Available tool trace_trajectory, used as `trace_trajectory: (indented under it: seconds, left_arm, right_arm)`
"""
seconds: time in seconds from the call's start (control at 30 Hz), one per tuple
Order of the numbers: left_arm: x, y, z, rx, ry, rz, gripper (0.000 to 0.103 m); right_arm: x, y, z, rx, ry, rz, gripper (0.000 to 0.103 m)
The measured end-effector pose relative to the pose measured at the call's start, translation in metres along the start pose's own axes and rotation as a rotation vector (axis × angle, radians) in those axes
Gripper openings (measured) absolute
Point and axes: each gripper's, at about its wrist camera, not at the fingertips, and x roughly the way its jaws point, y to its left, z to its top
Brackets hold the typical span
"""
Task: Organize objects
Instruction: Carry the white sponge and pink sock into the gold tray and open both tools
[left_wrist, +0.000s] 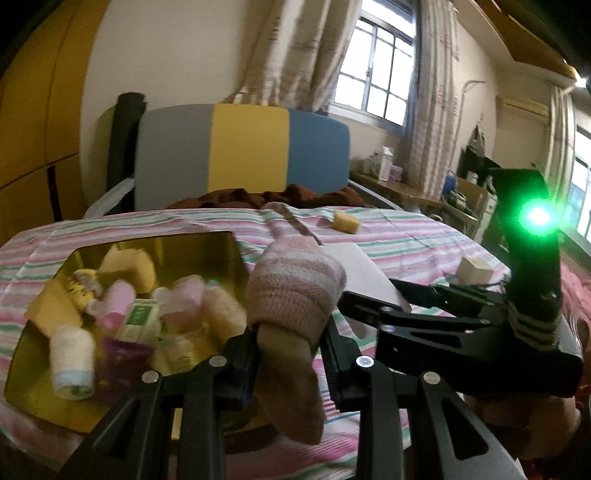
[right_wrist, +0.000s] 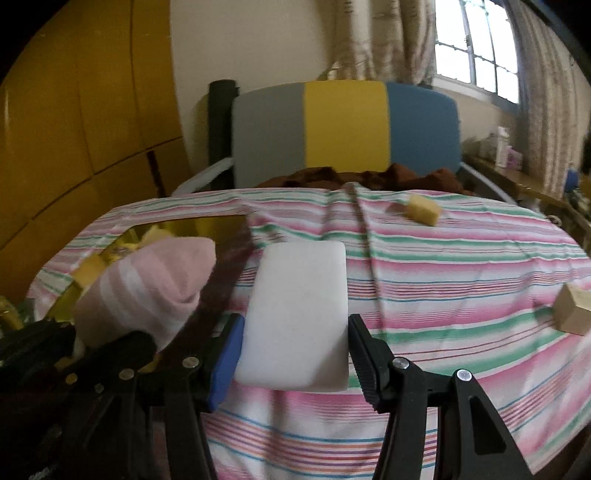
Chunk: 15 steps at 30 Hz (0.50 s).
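At the far left of the striped bedcover (right_wrist: 443, 266), a gold tin (left_wrist: 37, 376) is seen, already loaded with rolled socks and small packets. Just right of the tin, the left gripper (left_wrist: 291, 339) is closed on a pink striped sock (left_wrist: 291, 288); the rolled end projects forward of the jaws and the toe hangs below them. The sock is carried beside the tin's near right corner — not yet over the opening.

Further right, the right gripper (right_wrist: 291, 350) is clamped on a white block (right_wrist: 299, 317), which is held flat between the pads and clear of the cover. Two items remain loose on the cover well to the right: a yellow sponge (right_wrist: 423, 210) near the far edge and a pale wooden block (right_wrist: 574, 308) at the right margin.

The step in hand is judged to be transport — both held items are being taken toward the tin. For the next move, the sock is to be brought over a free part of the tin and released there; the white block is to follow, laid flat or on edge where room is left. The loose items are then to be collected.
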Motion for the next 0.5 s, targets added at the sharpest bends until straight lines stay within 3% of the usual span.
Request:
trace_trajectory:
  seconds: [0.27, 0.37, 0.5]
  left_arm:
    - [-0.006, 0.052, 0.002, -0.111, -0.008, 0.072, 0.03]
    - [-0.004, 0.065, 0.0, -0.13, 0.017, 0.082, 0.03]
    - [-0.001, 0.08, -0.003, -0.136, 0.063, 0.102, 0.03]
  right_arm:
    - [0.011, 0.038, 0.016, -0.045, 0.035, 0.117, 0.057]
    - [0.024, 0.052, 0.031, -0.07, 0.058, 0.172, 0.058]
    - [0.048, 0.073, 0.056, -0.181, 0.073, 0.181, 0.059]
